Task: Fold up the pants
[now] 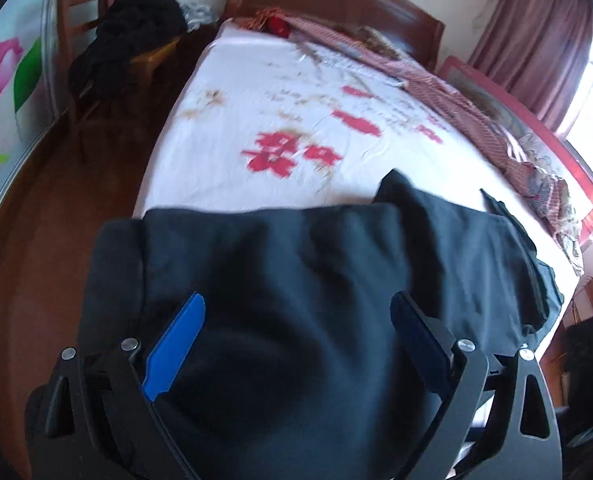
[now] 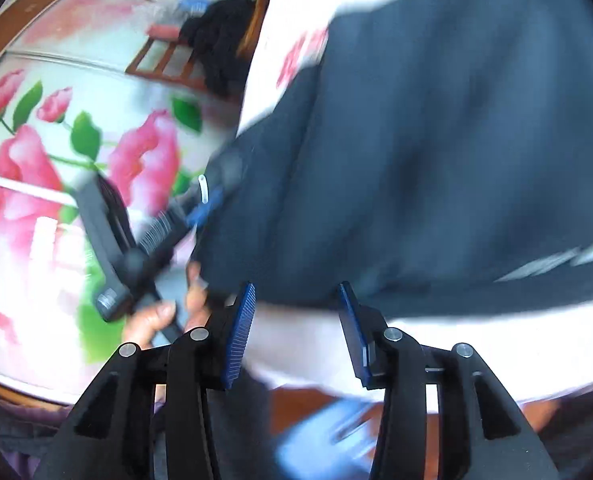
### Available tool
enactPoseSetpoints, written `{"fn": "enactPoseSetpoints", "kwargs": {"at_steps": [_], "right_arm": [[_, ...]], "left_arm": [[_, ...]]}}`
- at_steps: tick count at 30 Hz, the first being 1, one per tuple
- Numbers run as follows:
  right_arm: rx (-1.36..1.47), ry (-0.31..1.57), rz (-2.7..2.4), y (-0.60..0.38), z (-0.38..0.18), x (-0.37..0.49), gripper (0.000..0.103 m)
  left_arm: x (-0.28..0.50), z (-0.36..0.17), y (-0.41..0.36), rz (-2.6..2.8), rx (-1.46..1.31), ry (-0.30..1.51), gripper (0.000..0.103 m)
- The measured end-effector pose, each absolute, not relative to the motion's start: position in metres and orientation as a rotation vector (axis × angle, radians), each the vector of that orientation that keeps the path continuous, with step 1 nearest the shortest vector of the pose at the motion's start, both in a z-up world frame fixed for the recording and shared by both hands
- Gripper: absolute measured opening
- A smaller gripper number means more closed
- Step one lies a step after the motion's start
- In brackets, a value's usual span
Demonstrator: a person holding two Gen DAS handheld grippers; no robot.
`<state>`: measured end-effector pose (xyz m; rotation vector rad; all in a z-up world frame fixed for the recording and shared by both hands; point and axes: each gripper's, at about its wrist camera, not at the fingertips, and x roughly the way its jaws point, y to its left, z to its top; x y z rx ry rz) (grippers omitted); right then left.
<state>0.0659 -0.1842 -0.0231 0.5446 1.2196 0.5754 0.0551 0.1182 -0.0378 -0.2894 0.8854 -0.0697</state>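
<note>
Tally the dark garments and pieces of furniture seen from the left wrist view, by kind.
Dark pants on the bed: 1
Black clothes heap on the chair: 1
Bed: 1
Wooden chair: 1
Total: 4

The bed (image 1: pixel 232 92), spread with a white sheet printed in red flowers, carries dark pants (image 1: pixel 296 280) across its near end and a rumpled red-striped blanket (image 1: pixel 456 96) along its right side, reaching the far end.
</note>
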Motion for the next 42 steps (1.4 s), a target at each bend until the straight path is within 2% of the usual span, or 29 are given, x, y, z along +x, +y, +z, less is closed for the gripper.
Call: {"fn": "enactPoseSetpoints", "kwargs": {"at_steps": [2,3,4,7,9,14,15,16,17,18,19,20,21,26,29,32,35,38,42], "right_arm": [[0.407,1.078,0.348,-0.238,0.011,0.094,0.06],[0.29,0.996,0.213,-0.262,0.028,0.113,0.079],[0.187,0.933,0.077,-0.283,0.039,0.134,0.082],[0.028,0.92,-0.153,-0.329,0.034,0.214,0.082],[-0.033,0.975,-0.21,-0.343,0.016,0.261,0.082],[-0.225,1.052,-0.307,-0.342,-0.025,0.325,0.082],[-0.235,1.073,-0.309,-0.334,-0.031,0.328,0.077],[-0.248,1.095,-0.315,-0.333,-0.039,0.331,0.068],[-0.273,1.111,-0.327,-0.335,-0.047,0.333,0.067],[-0.265,1.095,-0.316,-0.334,-0.047,0.332,0.056],[-0.242,1.096,-0.296,-0.337,-0.046,0.333,0.029],[-0.24,1.099,-0.295,-0.339,-0.046,0.335,0.015],[-0.221,1.091,-0.287,-0.344,-0.042,0.334,0.008],[0.121,0.942,-0.237,-0.406,0.009,0.295,0.007],[0.294,0.804,-0.238,-0.457,0.05,0.24,0.006],[0.473,0.709,-0.287,-0.517,0.066,0.171,0.006],[0.618,0.691,-0.38,-0.573,0.043,0.109,0.006],[0.794,0.726,-0.45,-0.612,-0.015,0.063,0.006],[0.862,0.759,-0.51,-0.612,-0.071,0.038,0.006]], "left_arm": [[0.051,-0.053,0.121,-0.082,-0.283,0.904,0.09],[0.047,-0.051,0.117,-0.084,-0.245,0.895,0.09],[0.047,-0.051,0.111,-0.075,-0.214,0.901,0.09],[0.05,-0.055,0.102,-0.051,-0.191,0.917,0.091],[0.052,-0.055,0.1,-0.043,-0.187,0.922,0.092],[0.058,-0.058,0.096,-0.029,-0.17,0.936,0.097],[0.059,-0.058,0.095,-0.026,-0.169,0.937,0.098],[0.06,-0.059,0.094,-0.024,-0.165,0.938,0.099],[0.06,-0.06,0.093,-0.023,-0.158,0.939,0.1],[0.061,-0.06,0.092,-0.022,-0.15,0.942,0.101],[0.062,-0.061,0.091,-0.02,-0.143,0.946,0.101],[0.062,-0.061,0.091,-0.02,-0.142,0.949,0.101],[0.062,-0.06,0.091,-0.021,-0.144,0.951,0.101],[0.061,-0.06,0.092,-0.028,-0.142,0.951,0.101],[0.061,-0.06,0.093,-0.036,-0.14,0.951,0.101],[0.06,-0.059,0.094,-0.06,-0.13,0.955,0.101],[0.058,-0.059,0.095,-0.092,-0.108,0.952,0.101],[0.056,-0.059,0.095,-0.129,-0.078,0.952,0.101],[0.057,-0.057,0.095,-0.161,-0.049,0.973,0.101]]}}
